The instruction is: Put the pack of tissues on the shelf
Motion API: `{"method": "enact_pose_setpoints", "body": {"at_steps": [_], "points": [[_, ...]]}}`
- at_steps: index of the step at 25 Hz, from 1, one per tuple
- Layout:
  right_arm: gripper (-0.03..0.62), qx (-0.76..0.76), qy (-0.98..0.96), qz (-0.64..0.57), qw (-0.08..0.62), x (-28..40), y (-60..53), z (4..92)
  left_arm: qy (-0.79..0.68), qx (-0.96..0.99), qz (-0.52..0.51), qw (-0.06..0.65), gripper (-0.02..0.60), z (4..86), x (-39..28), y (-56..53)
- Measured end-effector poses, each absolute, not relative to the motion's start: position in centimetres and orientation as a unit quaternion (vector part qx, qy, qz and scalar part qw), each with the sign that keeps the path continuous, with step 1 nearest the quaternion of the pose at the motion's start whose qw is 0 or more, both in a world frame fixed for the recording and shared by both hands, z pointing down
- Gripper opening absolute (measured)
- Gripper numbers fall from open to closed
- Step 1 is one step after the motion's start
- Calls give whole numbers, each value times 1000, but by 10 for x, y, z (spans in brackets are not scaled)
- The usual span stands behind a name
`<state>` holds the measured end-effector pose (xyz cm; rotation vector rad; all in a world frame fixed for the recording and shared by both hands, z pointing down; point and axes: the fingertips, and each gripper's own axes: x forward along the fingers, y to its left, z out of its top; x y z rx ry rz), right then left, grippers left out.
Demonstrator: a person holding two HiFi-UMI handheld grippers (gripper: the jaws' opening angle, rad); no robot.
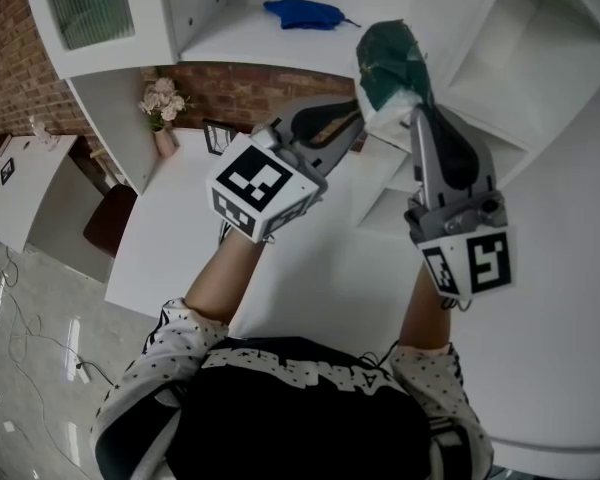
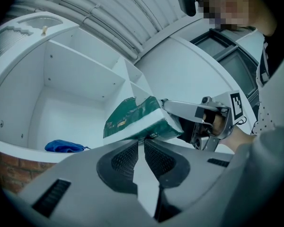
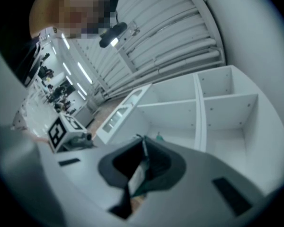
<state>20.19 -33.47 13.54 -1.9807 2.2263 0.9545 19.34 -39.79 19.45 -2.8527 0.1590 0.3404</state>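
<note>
While right hand-held gripper (image 3: 142, 148) clamps pack of tissues (image 1: 388, 56) near shelf (image 1: 250, 40) | left hand-held gripper (image 2: 138, 142): jaws slightly apart, empty

Right gripper (image 3: 143, 144) raised, fingers clamped; left gripper (image 2: 143, 142) fingers narrowly apart.

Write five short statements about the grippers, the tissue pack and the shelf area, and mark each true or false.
1. The right gripper is closed on the pack of tissues. True.
2. The pack already rests on the shelf. False: it is held up in the air in front of the shelf unit.
3. The blue cloth lies on the floor. False: it lies on the white shelf.
4. A vase of flowers stands near the brick wall. True.
5. The pack is red. False: it is green and white.
</note>
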Motion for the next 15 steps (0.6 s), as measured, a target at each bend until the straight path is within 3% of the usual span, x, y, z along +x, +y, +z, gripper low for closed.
{"method": "enact_pose_setpoints", "body": {"at_steps": [7,15], "points": [[38,-634,711,305,4,205,-343,132,55,-981,123,139,137,192,194,-401],[38,-636,710,302,3,209,-351,128,44,-980,122,153,153,187,190,-389]]}}
